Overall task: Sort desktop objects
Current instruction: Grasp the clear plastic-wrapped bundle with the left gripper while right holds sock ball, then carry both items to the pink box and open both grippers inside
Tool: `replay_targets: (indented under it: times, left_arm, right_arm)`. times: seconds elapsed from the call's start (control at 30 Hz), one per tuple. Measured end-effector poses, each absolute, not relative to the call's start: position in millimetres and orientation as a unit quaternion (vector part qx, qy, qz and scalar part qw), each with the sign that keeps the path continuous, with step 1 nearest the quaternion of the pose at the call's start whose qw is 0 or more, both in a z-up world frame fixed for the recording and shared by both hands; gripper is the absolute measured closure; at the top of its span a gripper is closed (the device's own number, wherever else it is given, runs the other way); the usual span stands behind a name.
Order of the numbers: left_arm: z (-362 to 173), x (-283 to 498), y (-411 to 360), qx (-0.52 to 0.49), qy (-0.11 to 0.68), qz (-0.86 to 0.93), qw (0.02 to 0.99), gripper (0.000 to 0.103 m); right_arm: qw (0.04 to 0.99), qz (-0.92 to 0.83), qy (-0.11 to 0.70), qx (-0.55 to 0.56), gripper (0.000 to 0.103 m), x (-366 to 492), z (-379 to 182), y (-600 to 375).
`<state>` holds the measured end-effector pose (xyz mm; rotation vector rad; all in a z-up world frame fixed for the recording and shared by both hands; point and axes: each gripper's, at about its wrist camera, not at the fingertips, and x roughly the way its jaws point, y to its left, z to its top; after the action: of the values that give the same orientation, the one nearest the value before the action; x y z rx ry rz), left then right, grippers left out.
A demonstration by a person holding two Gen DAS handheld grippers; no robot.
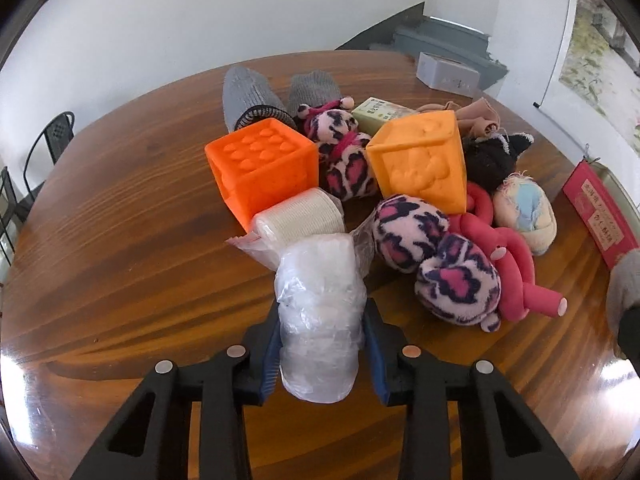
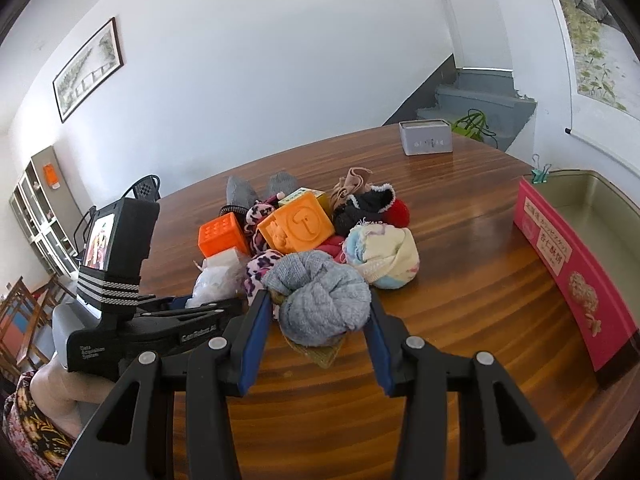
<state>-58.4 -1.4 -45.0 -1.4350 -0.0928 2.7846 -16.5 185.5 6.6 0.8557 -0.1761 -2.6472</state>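
Note:
A pile of objects lies on the round wooden table (image 1: 120,240). My left gripper (image 1: 322,316) is shut on a white roll wrapped in clear plastic (image 1: 320,300), at the near edge of the pile. Behind it lie a beige bandage roll (image 1: 300,216), an orange cube (image 1: 260,164), a lighter orange cube (image 1: 420,160), pink leopard plush pieces (image 1: 408,232) and a red foam twist (image 1: 508,256). My right gripper (image 2: 318,312) is shut on a rolled grey sock (image 2: 320,300), held just above the table. The left gripper also shows in the right wrist view (image 2: 208,304).
A pastel sock ball (image 2: 384,256), a black sock (image 2: 364,204) and grey socks (image 1: 248,92) belong to the pile. A pink box (image 2: 576,280) leans on a green tray (image 2: 592,196) at the right. A grey tin (image 2: 426,138) stands at the far edge.

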Motion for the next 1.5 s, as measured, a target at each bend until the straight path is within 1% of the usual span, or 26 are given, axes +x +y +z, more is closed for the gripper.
replay_targets:
  times: [0.27, 0.8, 1.0, 1.33, 1.5]
  left_arm:
    - [-21.3, -36.4, 9.1, -0.417, -0.001, 0.909, 0.016, 0.066]
    - [31.1, -6.2, 24.8, -0.366, -0.007, 0.930, 0.030, 0.066]
    - [48.2, 4.7, 28.6, -0.351, -0.008, 0.936, 0.030, 0.066]
    - [60.3, 8.8, 14.3, -0.335, -0.027, 0.941, 0.030, 0.066]
    - [56.5, 8.5, 21.9, -0.340, -0.019, 0.940, 0.036, 0.066]
  right_arm:
    - [0.173, -0.938, -0.065, 0.293, 0.054, -14.6, 8.9, 187.8]
    - [0.153, -0.943, -0.085, 0.282, 0.054, -16.4, 10.1, 199.4]
    - [0.143, -0.948, -0.080, 0.274, 0.054, -14.4, 10.9, 198.6]
    - [0.122, -0.950, -0.069, 0.279, 0.054, -18.2, 5.9, 197.1]
    - [0.118, -0.951, -0.073, 0.277, 0.054, -17.5, 6.4, 200.0]
